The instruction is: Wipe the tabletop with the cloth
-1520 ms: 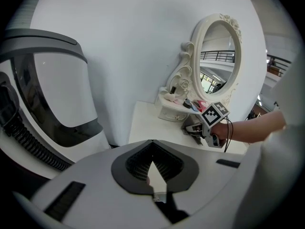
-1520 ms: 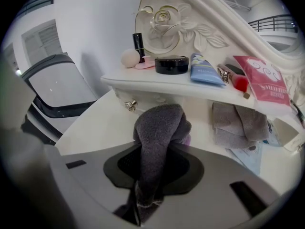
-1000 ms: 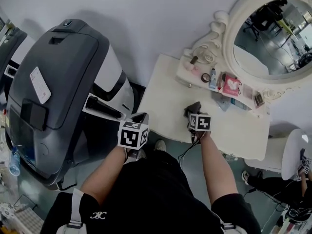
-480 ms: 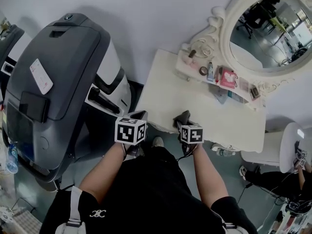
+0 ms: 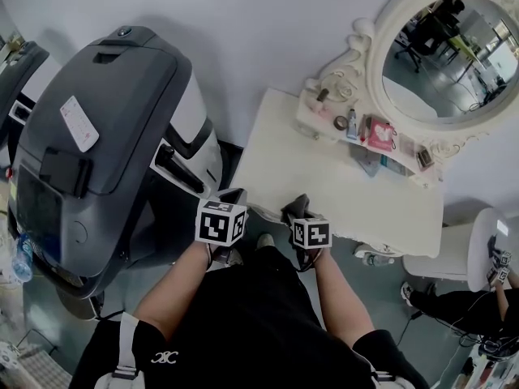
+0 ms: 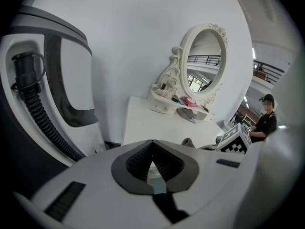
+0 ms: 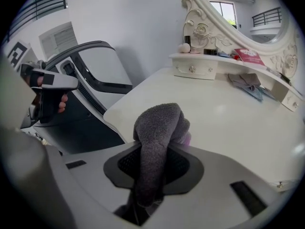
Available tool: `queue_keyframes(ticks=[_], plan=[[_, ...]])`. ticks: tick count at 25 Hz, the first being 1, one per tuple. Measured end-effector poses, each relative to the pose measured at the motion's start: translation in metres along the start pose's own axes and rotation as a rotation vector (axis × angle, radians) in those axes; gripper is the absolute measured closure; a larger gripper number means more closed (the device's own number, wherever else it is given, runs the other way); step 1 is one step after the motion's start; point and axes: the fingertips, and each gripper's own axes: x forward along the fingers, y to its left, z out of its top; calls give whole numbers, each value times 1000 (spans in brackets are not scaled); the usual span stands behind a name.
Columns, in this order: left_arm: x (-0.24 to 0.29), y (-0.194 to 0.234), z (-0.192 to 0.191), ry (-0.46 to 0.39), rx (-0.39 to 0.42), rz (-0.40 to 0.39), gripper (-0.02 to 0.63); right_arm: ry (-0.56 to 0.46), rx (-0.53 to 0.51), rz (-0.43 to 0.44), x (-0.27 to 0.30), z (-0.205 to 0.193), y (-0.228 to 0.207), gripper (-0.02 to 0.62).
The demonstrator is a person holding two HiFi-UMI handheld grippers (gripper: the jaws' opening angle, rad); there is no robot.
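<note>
The right gripper (image 5: 302,217) is clamped on the grey cloth (image 7: 158,123), which bulges out ahead of its jaws and hangs down behind them. Over the last second this gripper has drawn back towards me: it was well in over the white table (image 5: 324,177), and it now sits at the table's near edge, with the cloth at or just over the rim. I judge that one pull stroke has run out, so the bare surface ahead of the gripper needs a fresh reach forward before wiping resumes. The shelf of small items (image 7: 217,61) under the mirror (image 5: 446,47) lies far ahead and marks the limit of travel. The left gripper (image 5: 231,203) hangs off the table, to the left of the right one, jaws together on nothing, taking no part.
</note>
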Motion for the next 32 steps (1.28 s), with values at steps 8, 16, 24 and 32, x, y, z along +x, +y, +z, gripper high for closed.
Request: queue_keyframes(ticks=[8, 16, 24, 32], plan=[[-10, 11, -4, -6, 5, 48, 606, 30, -53, 3, 7, 9, 1, 500], [-13, 14, -12, 7, 2, 79, 606, 23, -41, 27, 17, 25, -2, 501], [-15, 24, -16, 11, -16, 124, 606, 6, -36, 35, 36, 57, -11, 501], [-14, 42, -17, 25, -64, 181, 606, -9, -16, 43, 58, 100, -27, 501]])
